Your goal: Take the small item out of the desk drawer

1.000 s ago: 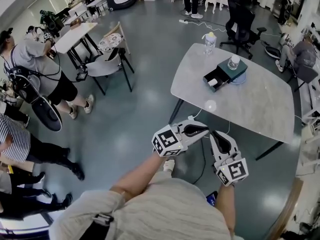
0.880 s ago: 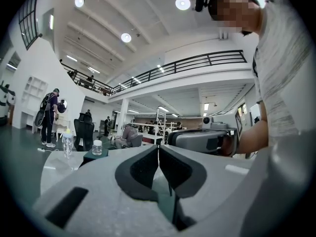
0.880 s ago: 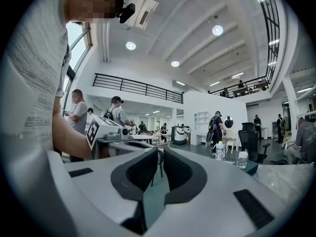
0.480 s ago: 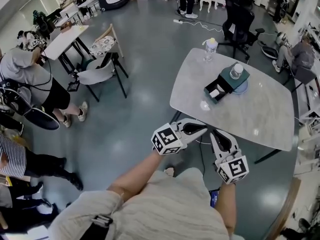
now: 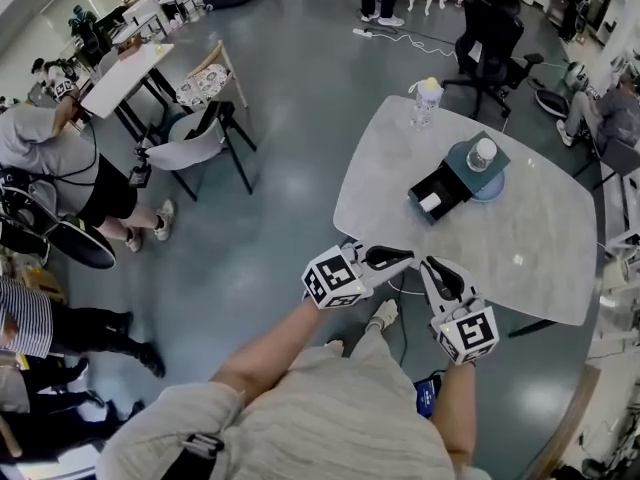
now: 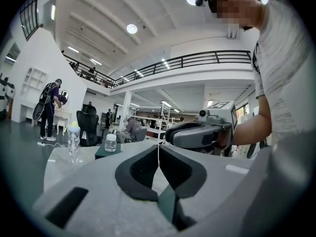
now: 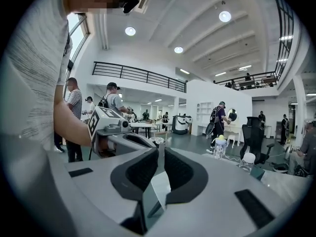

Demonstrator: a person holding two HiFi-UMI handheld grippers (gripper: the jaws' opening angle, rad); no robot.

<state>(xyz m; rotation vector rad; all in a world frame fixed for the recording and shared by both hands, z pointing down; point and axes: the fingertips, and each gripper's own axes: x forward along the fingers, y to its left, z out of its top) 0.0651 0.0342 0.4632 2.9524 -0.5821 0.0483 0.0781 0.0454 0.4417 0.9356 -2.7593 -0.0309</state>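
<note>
Both grippers are closed and empty right now: the left gripper point(image 5: 412, 257) has its jaws pressed together on nothing, and the right gripper point(image 5: 428, 265) is the same. Their tips nearly meet, just short of the near rim of the table point(image 5: 520, 243). The small white item point(image 5: 430, 201) sits in the drawer point(image 5: 437, 196), which is already pulled out of the dark box toward us, with a jar point(image 5: 484, 151) on the box's teal top. It's well apart from both grippers, so I'd say the step in hand is just the reach. To do it well I'd open one gripper before it gets to the drawer, come in over the tabletop and lower the jaws from above on either side of the item. The drawer walls look tight, so line the jaws along the drawer, not across it. The other gripper could steady the box so it doesn't slide. Room-wise it's easy – bare tabletop between the rim and the drawer, and the bottle point(image 5: 427, 96) is off at the far edge – so the rounded near rim is the main thing to clear
</note>
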